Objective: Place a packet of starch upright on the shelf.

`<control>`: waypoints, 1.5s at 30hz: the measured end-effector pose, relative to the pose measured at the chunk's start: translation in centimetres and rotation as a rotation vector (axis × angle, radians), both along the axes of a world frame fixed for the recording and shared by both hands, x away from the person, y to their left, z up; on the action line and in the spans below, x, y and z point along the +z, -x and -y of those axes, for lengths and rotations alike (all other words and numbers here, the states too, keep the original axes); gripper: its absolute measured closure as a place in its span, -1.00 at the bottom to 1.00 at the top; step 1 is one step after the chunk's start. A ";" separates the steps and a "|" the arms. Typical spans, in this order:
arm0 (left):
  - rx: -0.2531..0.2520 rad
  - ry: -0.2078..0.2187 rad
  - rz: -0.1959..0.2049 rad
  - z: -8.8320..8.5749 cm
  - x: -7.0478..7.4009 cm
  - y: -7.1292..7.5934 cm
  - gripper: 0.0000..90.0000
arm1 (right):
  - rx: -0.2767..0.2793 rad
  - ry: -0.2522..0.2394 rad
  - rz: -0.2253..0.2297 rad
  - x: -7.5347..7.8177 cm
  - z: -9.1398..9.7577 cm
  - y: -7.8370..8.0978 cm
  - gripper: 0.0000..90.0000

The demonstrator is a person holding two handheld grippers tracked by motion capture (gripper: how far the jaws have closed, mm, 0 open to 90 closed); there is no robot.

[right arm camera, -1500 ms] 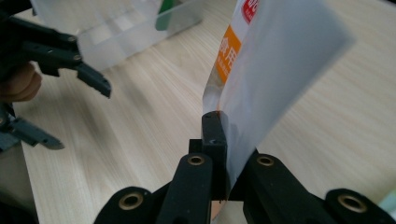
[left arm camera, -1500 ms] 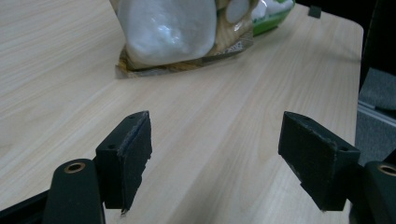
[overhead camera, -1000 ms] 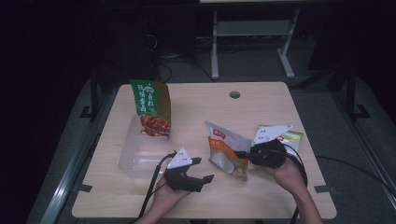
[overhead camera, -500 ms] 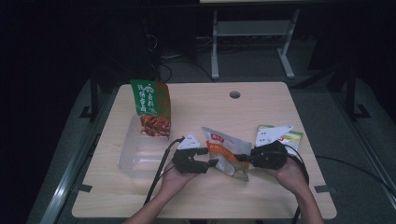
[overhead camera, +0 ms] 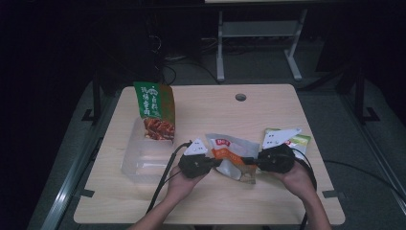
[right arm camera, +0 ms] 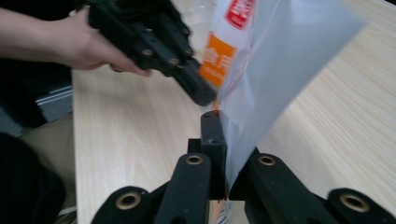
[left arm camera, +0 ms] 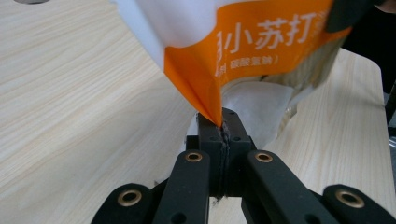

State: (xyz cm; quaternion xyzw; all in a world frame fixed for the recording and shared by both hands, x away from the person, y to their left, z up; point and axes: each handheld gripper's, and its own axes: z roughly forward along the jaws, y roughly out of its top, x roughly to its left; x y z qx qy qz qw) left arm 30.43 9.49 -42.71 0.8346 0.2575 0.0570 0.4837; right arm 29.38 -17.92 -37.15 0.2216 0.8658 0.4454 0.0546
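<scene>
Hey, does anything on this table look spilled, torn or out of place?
Nothing spilled or torn. The orange-and-white pouch is held off the table, pinched by the left gripper and right gripper. The green snack bag leans in the clear tray.

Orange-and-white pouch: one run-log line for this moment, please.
orange-and-white plastic pouch: lifted off wooden table | left gripper: just closed on its edge | right gripper: shut on opposite edge
</scene>
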 end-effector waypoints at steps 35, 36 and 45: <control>0.018 -0.050 0.064 -4.1 0.1 5.6 0.22 | -0.065 0.006 -0.007 0.5 -2.5 -0.3 0.99; 0.008 -0.054 0.075 -4.3 0.0 5.9 0.21 | -0.067 0.008 -0.007 0.7 -2.6 -0.4 0.99; -0.042 -0.034 0.064 -4.8 -0.6 7.1 0.14 | -0.058 -0.006 0.004 2.6 -4.2 -1.7 0.99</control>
